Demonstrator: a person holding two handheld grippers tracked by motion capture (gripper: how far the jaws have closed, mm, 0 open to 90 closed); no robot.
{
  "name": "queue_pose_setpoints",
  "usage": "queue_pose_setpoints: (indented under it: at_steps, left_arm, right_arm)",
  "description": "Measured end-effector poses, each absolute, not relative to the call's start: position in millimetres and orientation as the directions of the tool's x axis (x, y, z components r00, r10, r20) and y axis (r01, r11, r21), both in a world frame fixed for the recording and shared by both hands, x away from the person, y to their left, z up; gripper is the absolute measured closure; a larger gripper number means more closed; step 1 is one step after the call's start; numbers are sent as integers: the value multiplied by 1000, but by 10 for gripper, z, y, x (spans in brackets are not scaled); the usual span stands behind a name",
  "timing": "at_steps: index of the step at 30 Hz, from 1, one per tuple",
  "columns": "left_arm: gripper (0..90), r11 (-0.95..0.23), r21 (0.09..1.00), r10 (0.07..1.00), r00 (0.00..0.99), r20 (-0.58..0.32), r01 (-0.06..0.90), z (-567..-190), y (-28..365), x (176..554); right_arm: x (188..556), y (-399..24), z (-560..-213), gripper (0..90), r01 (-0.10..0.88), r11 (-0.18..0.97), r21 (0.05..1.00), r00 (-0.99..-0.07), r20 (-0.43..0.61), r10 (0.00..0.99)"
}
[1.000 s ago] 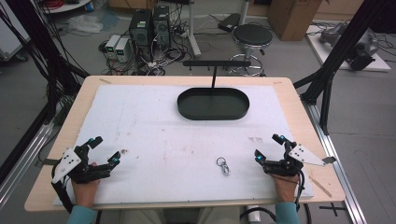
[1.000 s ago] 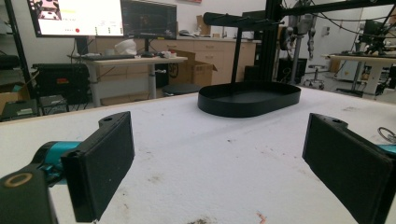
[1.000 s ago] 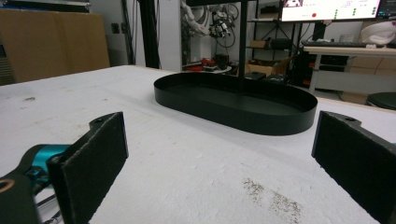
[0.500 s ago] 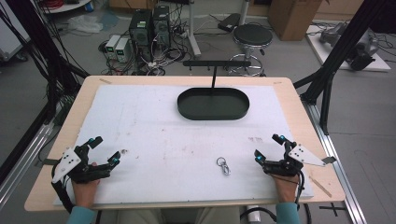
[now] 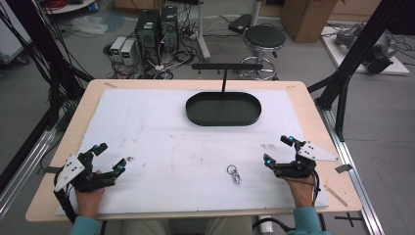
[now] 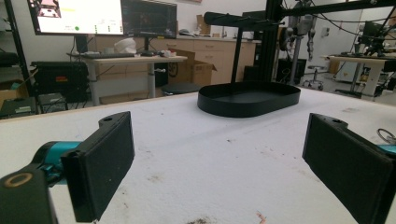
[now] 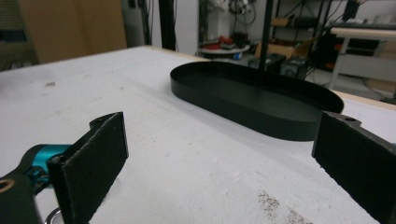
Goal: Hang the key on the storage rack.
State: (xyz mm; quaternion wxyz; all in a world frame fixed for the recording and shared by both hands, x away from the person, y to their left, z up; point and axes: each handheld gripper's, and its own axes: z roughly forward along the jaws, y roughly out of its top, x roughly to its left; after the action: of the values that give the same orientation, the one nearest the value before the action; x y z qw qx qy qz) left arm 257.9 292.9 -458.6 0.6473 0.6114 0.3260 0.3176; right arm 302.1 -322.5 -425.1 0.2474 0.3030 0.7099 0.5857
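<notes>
Key ring [image 5: 234,174] on the surface [image 5: 161,132] near its front edge, between left gripper [image 5: 108,157] and right gripper [image 5: 278,150]; tray [image 5: 223,108] well behind.

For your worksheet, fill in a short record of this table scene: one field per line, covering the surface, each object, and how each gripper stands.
Surface: white foam sheet on a light wooden table
Far object: black oval metal tray with an upright post carrying a crossbar; nothing visible in the tray
Near object: small silver metal clasp with a ring, lying flat on the sheet, touched by nothing
Left gripper: jaws wide apart, holding nothing, near left corner
Right gripper: jaws wide apart, holding nothing, just right of the clasp
</notes>
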Motion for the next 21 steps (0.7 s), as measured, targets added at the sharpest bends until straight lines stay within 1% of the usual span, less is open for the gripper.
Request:
queue_pose_setpoints:
  at_steps: [5,6,12,17,18,19,21]
  left_arm:
    - [94,50,999,811,585,-34,-11,-4585,2928,2580]
    - [94,50,999,811,585,-34,-11,-4585,2928,2580]
    - [94,57,998,809,586,-41,-9,-4585,2928,2584]
    - [94,57,998,809,586,-41,-8,-4585,2929,2585]
    - [94,57,998,809,586,-41,-8,-4585,2929,2585]
    - [94,56,998,809,586,-41,-8,-4585,2930,2585]
    - [94,57,998,809,586,-42,-8,-4585,2928,2586]
  right_arm:
    - [3067,-3164,-4106,30,163,186,969,-729,-9,684]
    - [3112,-3118,-4030,30,166,224,960,-756,-22,654]
    - [3233,-2970,-3889,30,197,319,927,-837,-11,548]
    - [3341,-2819,-3833,30,199,417,887,-886,-18,462]
    - [3341,-2819,-3833,30,199,417,887,-886,-18,462]
    - [3377,-2747,-3819,30,200,461,864,-905,-17,425]
    - [3401,-2696,-3805,30,201,488,850,-916,-14,402]
